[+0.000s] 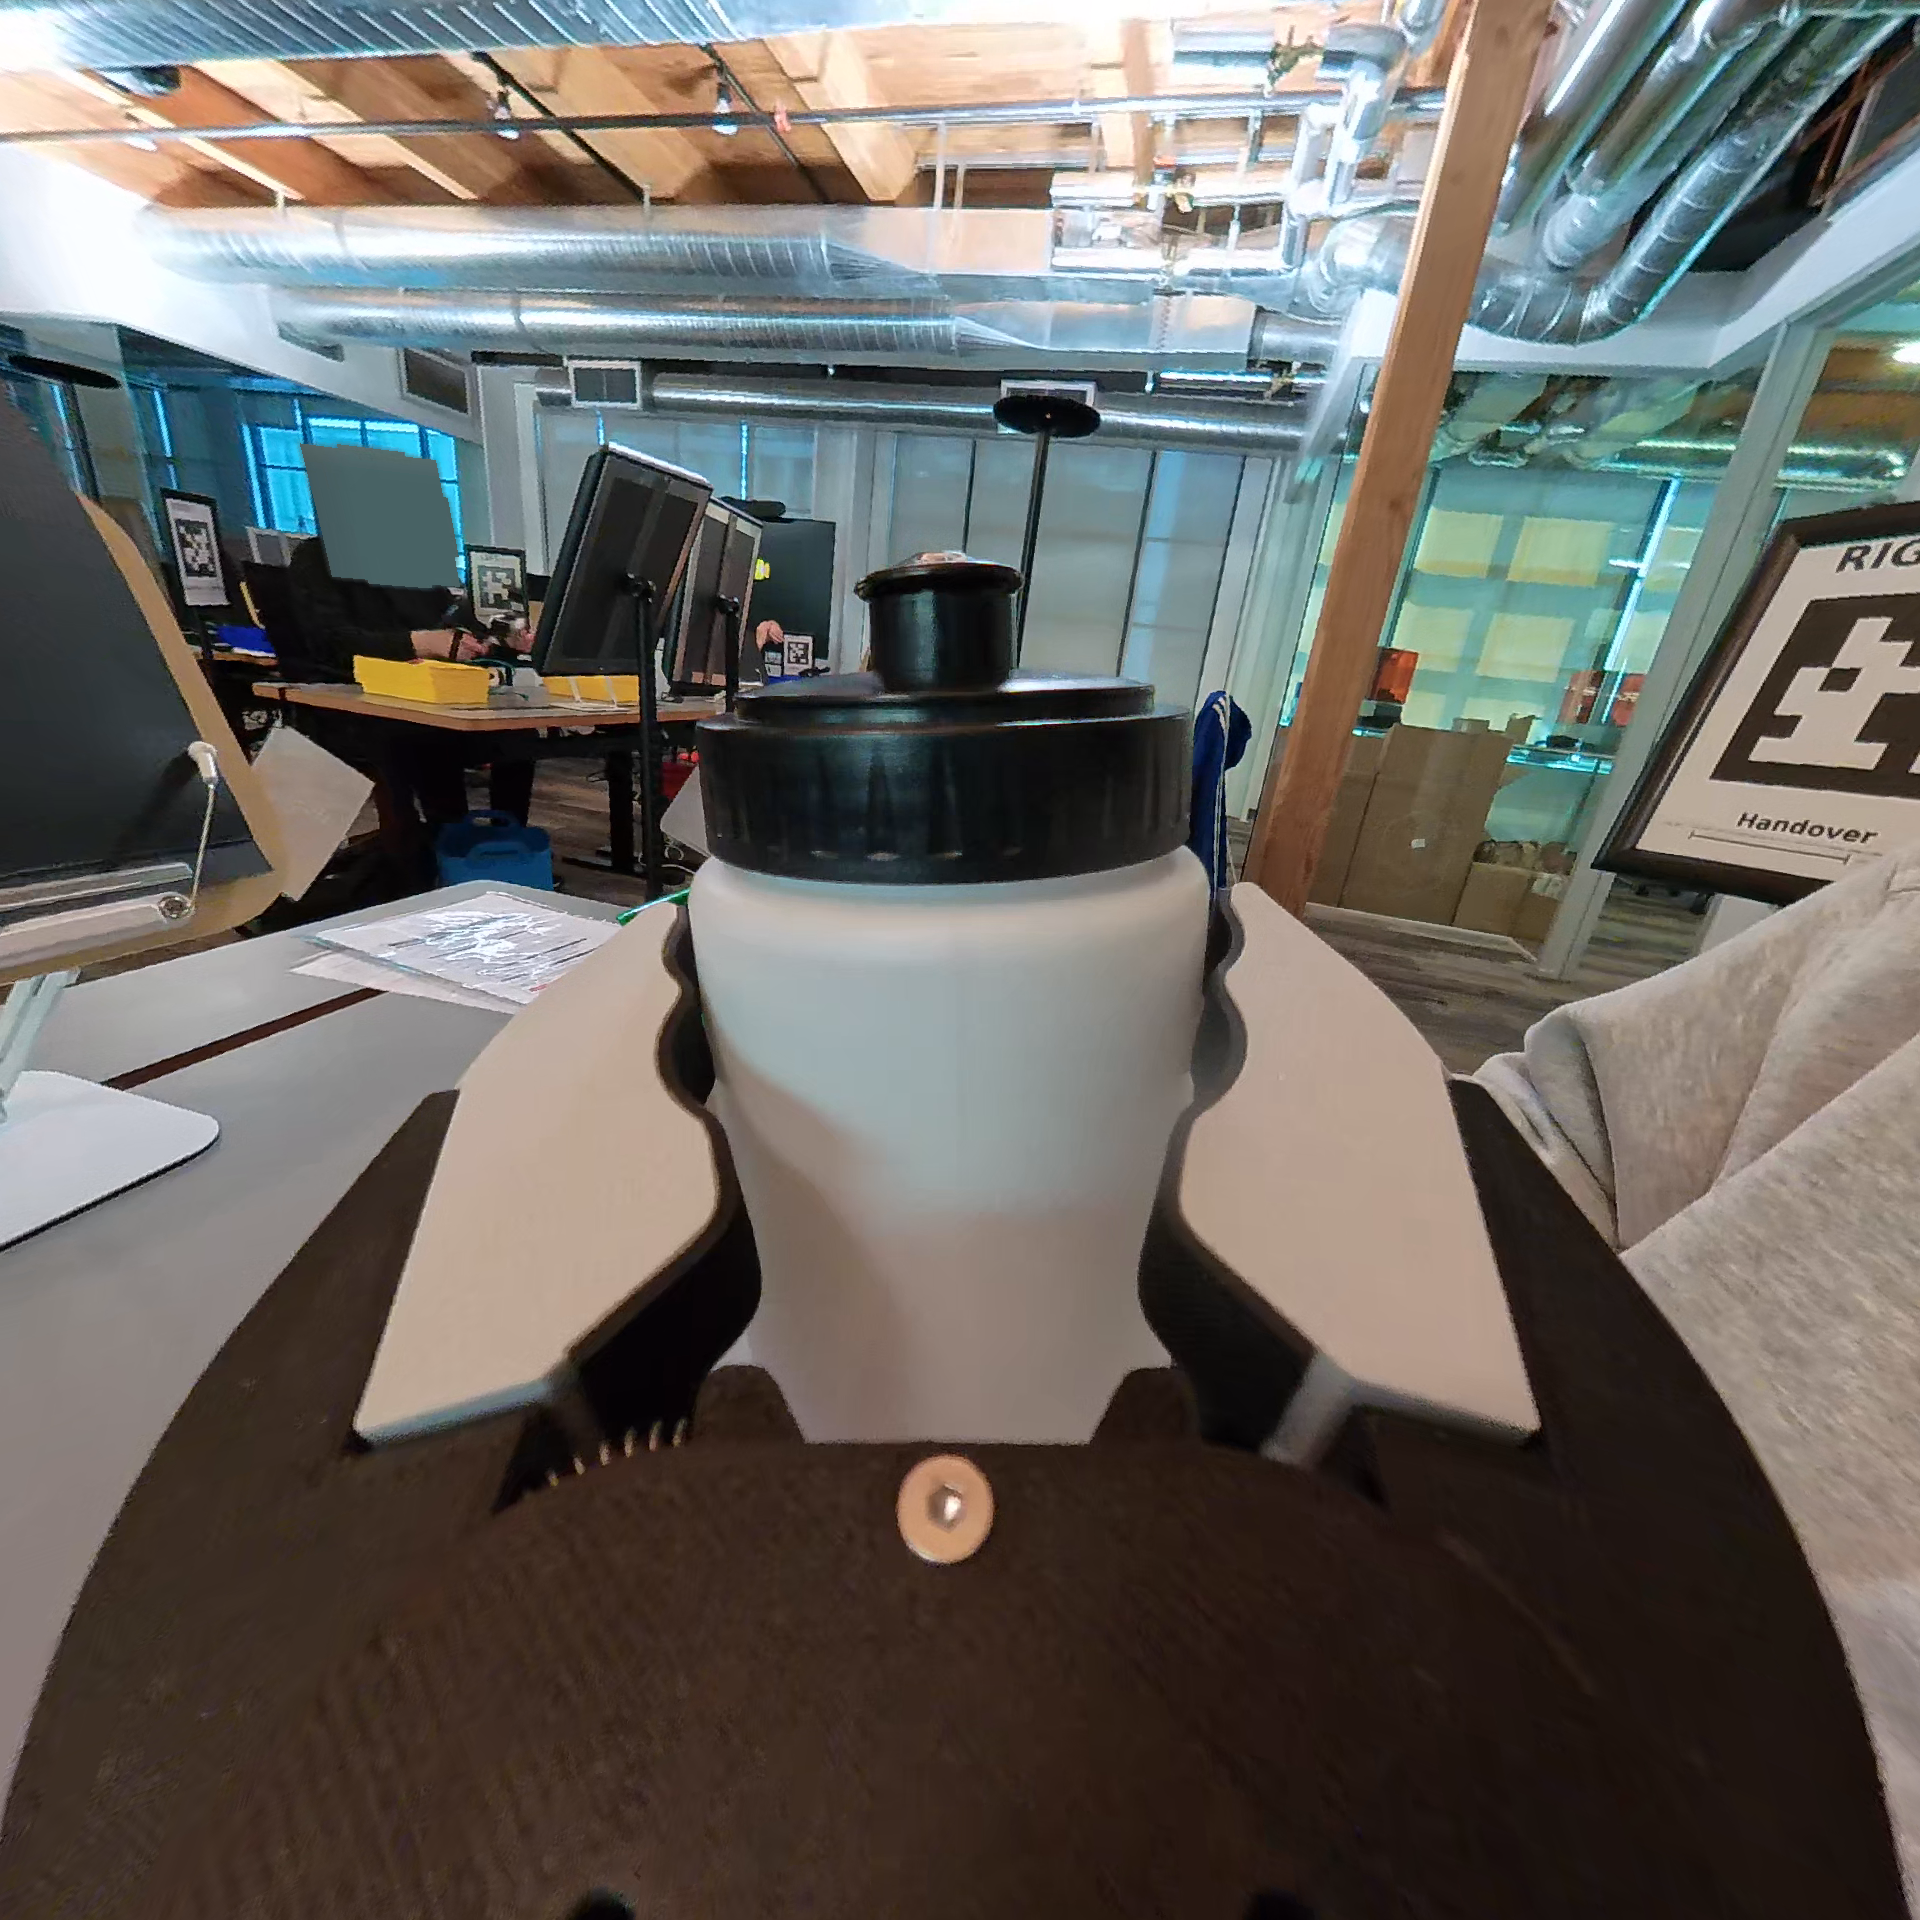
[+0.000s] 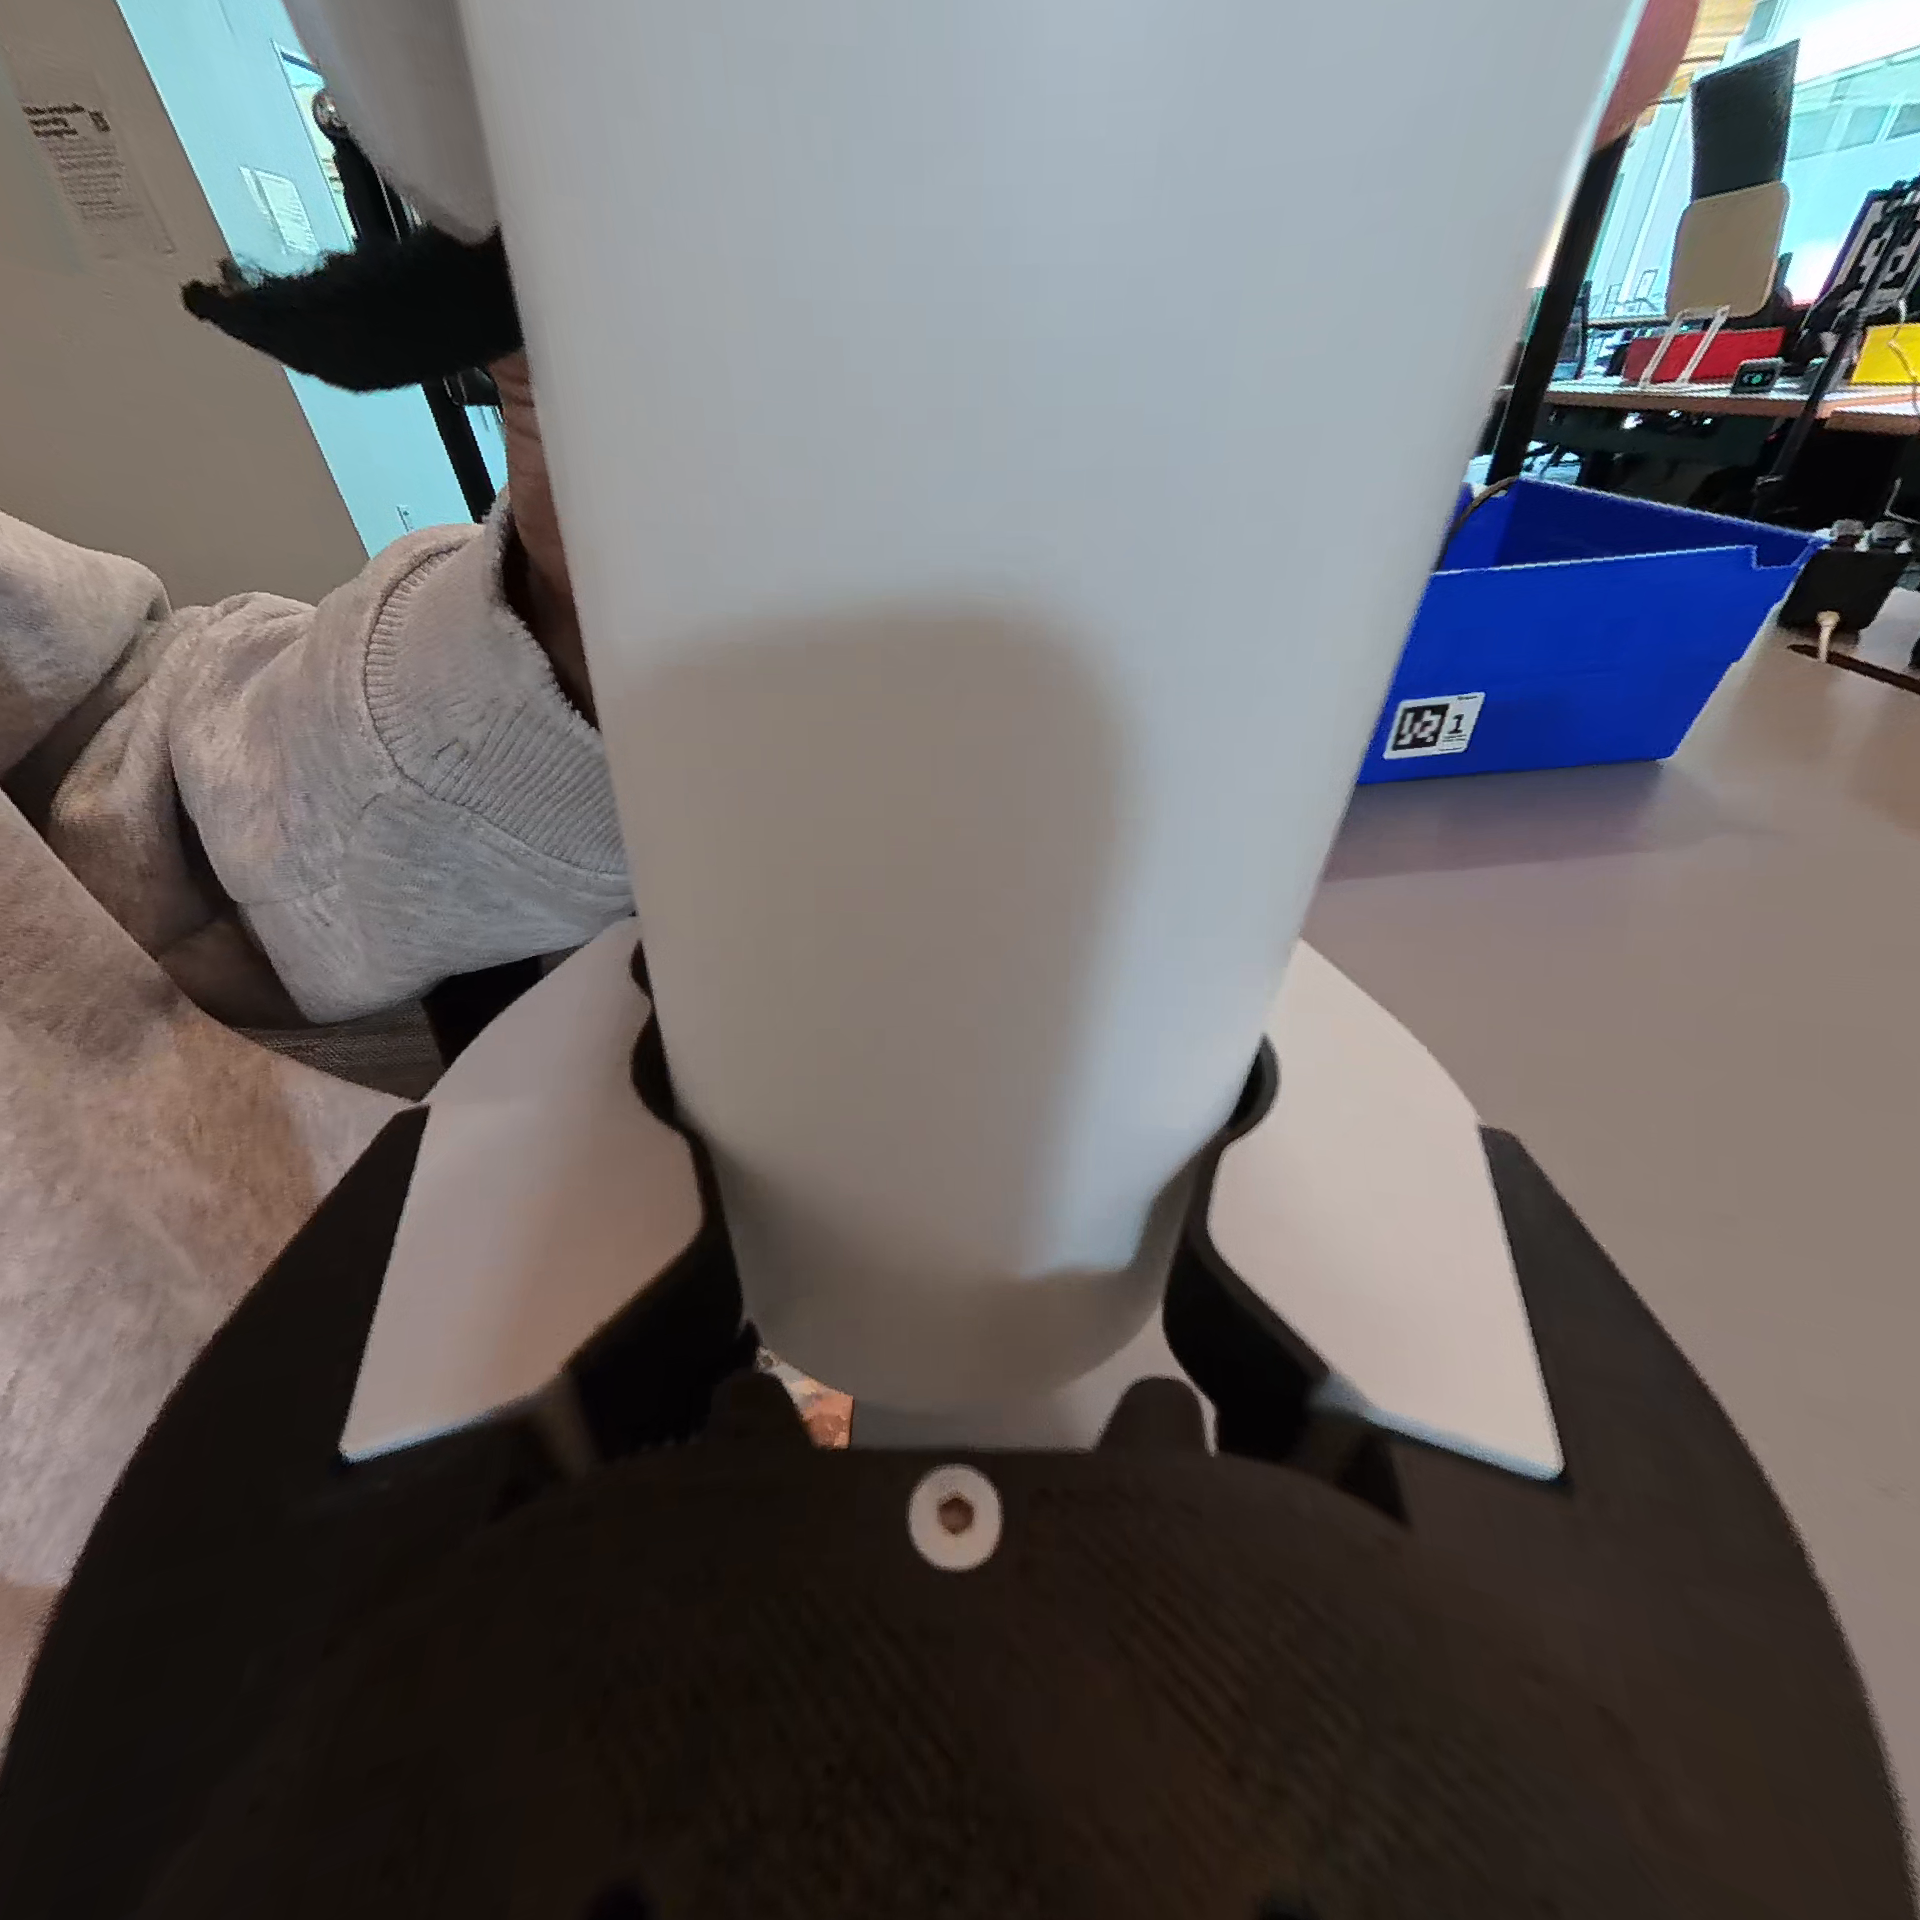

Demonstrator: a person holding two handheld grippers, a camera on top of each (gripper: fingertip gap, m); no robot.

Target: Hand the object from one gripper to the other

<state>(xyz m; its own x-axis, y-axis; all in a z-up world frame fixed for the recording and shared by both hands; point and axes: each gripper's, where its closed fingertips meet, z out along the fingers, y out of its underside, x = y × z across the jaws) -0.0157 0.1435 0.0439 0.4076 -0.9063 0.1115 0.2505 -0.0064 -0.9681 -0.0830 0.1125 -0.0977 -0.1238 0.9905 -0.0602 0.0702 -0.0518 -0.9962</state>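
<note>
**Bottle held at both ends, mid-handover**

The grey table (image 2: 1662,1039) runs beneath the exchange; a blue bin (image 2: 1579,644) stands toward its far right side, papers (image 1: 468,940) lie near its far left edge, and nothing rests under the grippers themselves. A grey sleeve (image 2: 343,748) shows beside the action.

The white bottle (image 1: 951,1122) with its black cap (image 1: 945,790) is off the table, in the air between the two tools. The left gripper (image 1: 951,1039) is clamped on the upper body just below the cap, both pads pressed to its sides. The right gripper (image 2: 951,1122) appears closed around the narrower lower end of the bottle, its fingers (image 2: 540,1174) hugging the wall, though blur leaves the firmness of contact uncertain.

With both tools seemingly on the bottle, the step in hand is likely the release. To do it well, confirm the receiving grip is snug before the giver opens, open gently without twisting, and hold the bottle steady so smooth plastic does not slip.
</note>
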